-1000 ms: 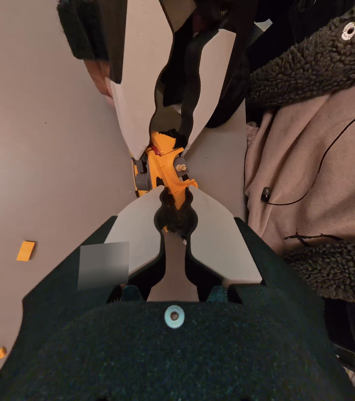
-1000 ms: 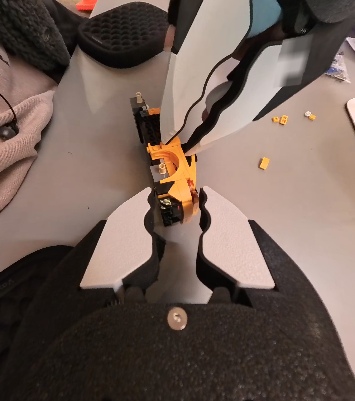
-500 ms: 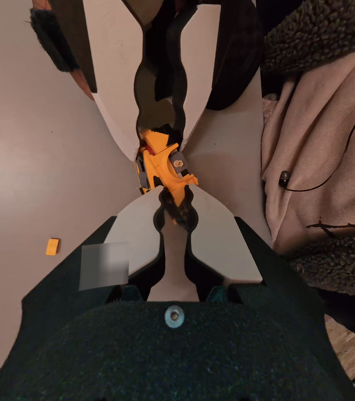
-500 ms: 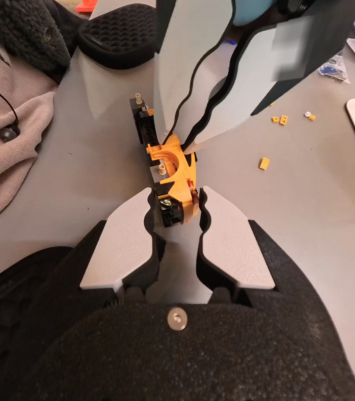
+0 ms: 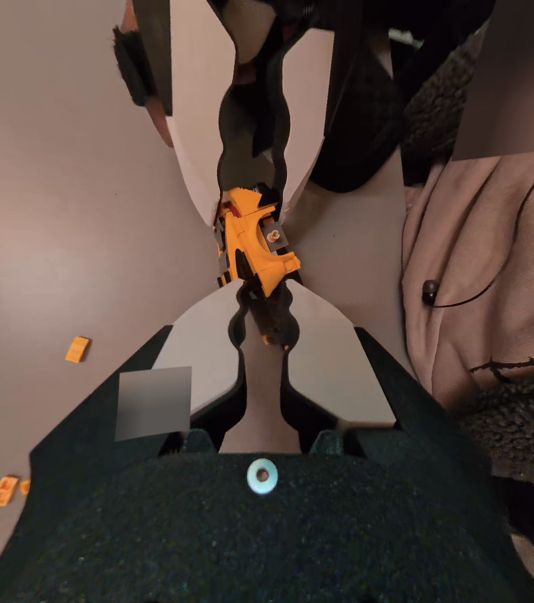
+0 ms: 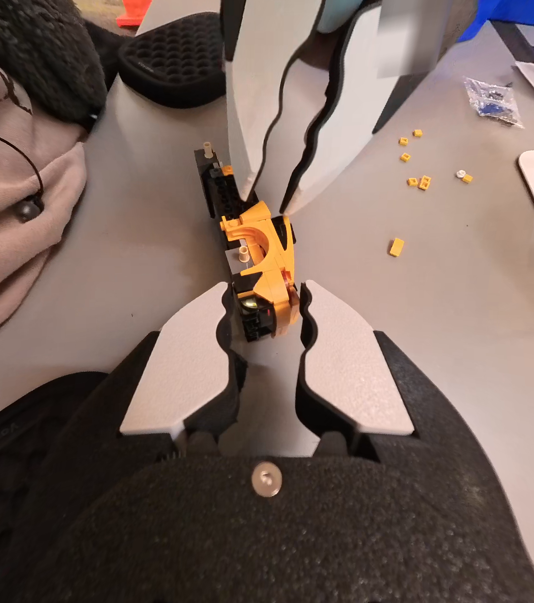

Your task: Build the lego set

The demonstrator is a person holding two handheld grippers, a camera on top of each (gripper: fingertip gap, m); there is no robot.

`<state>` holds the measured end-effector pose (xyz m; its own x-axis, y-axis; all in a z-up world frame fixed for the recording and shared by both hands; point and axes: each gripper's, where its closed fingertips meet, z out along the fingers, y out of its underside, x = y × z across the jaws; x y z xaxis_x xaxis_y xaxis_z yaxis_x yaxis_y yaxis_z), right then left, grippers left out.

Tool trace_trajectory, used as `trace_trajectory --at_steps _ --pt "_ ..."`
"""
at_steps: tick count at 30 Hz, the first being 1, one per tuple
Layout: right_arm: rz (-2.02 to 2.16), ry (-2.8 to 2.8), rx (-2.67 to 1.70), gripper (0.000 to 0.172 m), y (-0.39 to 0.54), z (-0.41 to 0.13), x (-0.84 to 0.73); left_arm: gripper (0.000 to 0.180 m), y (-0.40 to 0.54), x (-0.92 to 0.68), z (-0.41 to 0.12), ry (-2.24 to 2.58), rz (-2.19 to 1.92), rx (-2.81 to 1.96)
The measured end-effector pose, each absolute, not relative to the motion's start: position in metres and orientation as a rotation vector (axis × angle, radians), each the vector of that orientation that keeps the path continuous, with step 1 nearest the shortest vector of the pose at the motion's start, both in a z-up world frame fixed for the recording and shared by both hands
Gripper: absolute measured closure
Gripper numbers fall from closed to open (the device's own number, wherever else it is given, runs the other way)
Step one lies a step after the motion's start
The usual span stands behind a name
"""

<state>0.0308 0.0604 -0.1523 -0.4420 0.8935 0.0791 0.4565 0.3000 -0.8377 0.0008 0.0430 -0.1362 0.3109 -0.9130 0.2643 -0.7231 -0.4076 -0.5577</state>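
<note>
So the model (image 6: 259, 261), a long orange and black brick build, sits mid-desk (image 6: 389, 326). Whether it rests on the desk or is just above it, I can't tell. Its long axis runs straight away from the right gripper (image 6: 264, 293), in line with the fingers. That gripper pinches the near end, one pad on the black side and one on the orange side. The left gripper (image 5: 264, 293) comes in from the opposite way, nose to nose with the right one. Its fingers sit narrow around the black far stretch, but whether both pads actually press, can't tell. Loose yellow bricks (image 6: 396, 247) lie well off to the right gripper's right.
</note>
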Motion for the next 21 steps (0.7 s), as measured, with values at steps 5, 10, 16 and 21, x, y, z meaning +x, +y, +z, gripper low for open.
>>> trace_trajectory --at_steps 5,10,16,21 --pt "1.078 -2.012 -1.196 0.133 0.060 -0.151 0.031 0.159 0.042 -0.004 -0.135 1.302 -0.794 -2.196" --pt "1.116 -2.000 -1.186 0.133 0.058 -0.151 0.030 0.140 0.023 -0.007 -0.146 1.206 -0.776 -2.264" --pt "1.055 -2.005 -1.128 0.132 0.057 -0.153 0.028 0.133 0.015 -0.008 -0.167 1.210 -0.532 -2.310" --pt "1.009 -1.998 -1.035 0.135 0.054 -0.151 0.027 0.149 0.023 -0.014 -0.171 1.261 -0.297 -2.205"
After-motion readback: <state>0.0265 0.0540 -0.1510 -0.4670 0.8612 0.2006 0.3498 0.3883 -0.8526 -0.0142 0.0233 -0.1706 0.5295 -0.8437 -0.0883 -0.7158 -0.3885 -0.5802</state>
